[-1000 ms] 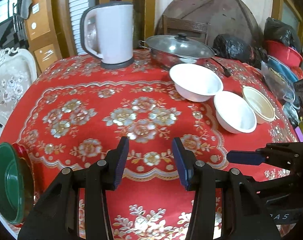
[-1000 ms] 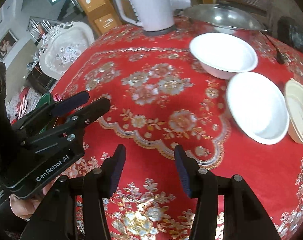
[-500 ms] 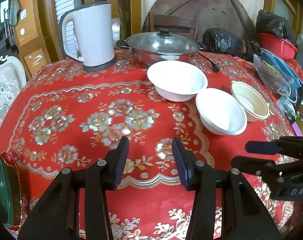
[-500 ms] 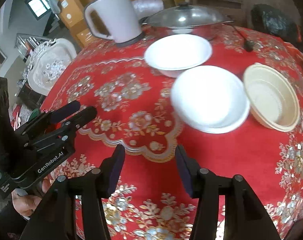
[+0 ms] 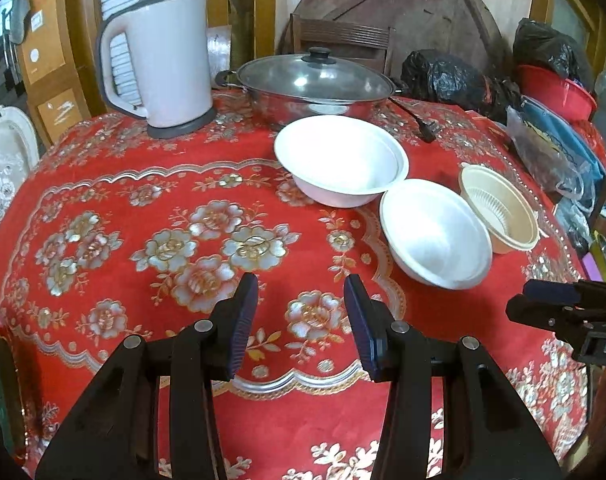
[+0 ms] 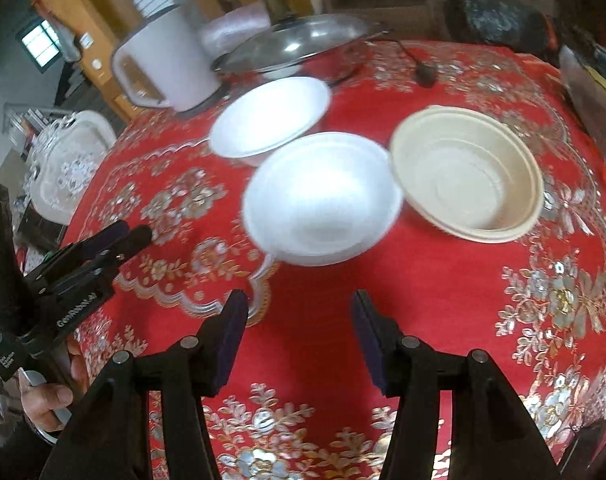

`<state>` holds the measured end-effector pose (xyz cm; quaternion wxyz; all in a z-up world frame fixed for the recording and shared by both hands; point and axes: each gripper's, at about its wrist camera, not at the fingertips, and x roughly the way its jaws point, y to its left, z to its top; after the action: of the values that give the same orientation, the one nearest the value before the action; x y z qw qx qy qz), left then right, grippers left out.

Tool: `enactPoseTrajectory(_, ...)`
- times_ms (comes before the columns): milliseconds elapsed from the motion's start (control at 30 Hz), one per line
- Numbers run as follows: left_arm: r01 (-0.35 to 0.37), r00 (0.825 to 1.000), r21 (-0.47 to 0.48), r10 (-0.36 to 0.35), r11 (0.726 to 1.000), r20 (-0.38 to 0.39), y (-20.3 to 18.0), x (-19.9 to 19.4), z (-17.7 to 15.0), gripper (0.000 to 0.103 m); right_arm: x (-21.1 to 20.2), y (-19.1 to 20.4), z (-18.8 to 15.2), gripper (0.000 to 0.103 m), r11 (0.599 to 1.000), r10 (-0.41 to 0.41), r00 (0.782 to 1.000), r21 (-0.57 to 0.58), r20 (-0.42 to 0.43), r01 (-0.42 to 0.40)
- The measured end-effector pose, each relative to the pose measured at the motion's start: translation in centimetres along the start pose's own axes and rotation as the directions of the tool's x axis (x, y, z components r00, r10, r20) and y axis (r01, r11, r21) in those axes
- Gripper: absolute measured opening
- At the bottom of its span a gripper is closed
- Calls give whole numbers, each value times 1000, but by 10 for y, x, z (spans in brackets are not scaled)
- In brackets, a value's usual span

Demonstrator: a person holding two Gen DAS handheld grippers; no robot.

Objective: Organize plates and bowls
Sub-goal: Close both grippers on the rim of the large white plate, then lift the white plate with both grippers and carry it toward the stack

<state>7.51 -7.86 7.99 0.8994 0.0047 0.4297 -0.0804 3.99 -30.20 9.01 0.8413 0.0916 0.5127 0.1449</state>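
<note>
two white bowls [image 5: 341, 160] [image 5: 435, 234], one beige bowl [image 5: 499, 208]

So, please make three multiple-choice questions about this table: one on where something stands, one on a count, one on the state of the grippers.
1. Where does the kettle stand?
A. left of the lidded pot
B. right of the beige bowl
C. inside a white bowl

2. How many bowls are on the red tablecloth?
A. one
B. three
C. five

3. What is the state of the two grippers?
A. both shut on bowls
B. one holds the lid
C. both open, empty

Answers:
1 A: the lidded pot is to its right.
2 B: large white bowl, small white bowl, beige bowl.
3 C: left gripper and right gripper show a gap and nothing between their fingers.
</note>
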Motion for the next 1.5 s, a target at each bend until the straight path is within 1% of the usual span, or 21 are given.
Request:
enactPoseTrajectory(100,-13,1000,-11,13,1000,-1,1,5,8,45,0,-11,6,55,1000,-2,1000,28,0,2)
enactPoseTrajectory(233,-8,1000,-36,7,999,-11,6,14,21,45,-1,-16,22,55,999,7,1000,45,25,-8)
enactPoseTrajectory(300,-10,1000,-48,9,999,-17,9,21,30,45,0,-14,34,55,999,-1,999,43,37,0)
enactPoseTrajectory(400,-29,999,-61,28,998,-23,13,30,43,45,6,-8,58,55,1000,11,999,27,44,-12)
enactPoseTrajectory(567,-53,998,-74,51,996,-31,18,50,68,45,32,-5,101,55,1000,-14,1000,15,23,14)
enactPoseTrajectory(733,-66,996,-92,61,994,-57,21,75,90,45,63,-8,132,55,999,-28,1000,30,-5,29)
enactPoseTrajectory(833,-66,995,-96,59,993,-75,21,89,97,45,78,-9,144,55,999,-12,1000,34,-18,12)
enactPoseTrajectory(933,-59,994,-92,49,994,-98,19,102,99,45,90,-8,154,55,1000,-17,1000,20,-23,17)
enactPoseTrajectory(1233,-52,992,-82,42,995,-121,13,123,100,45,114,-4,165,54,999,-29,999,-16,-45,28)
enactPoseTrajectory(1300,-55,990,-82,43,995,-133,13,129,100,45,119,-1,166,51,998,-50,998,-36,-43,48)
enactPoseTrajectory(1367,-57,989,-93,44,994,-143,15,135,99,45,122,0,167,39,997,-65,997,-48,-36,63)
enactPoseTrajectory(1400,-56,989,-101,41,993,-145,16,137,98,45,123,2,167,36,996,-75,997,-56,-32,73)
enactPoseTrajectory(1433,-55,988,-108,39,993,-149,17,139,97,45,125,3,167,29,994,-86,996,-67,-31,84)
enactPoseTrajectory(1467,-56,988,-114,38,992,-153,18,141,97,45,127,5,168,26,993,-93,995,-75,-34,90)
enactPoseTrajectory(1500,-57,987,-121,38,991,-155,19,143,97,45,129,6,168,25,992,-96,995,-80,-35,93)
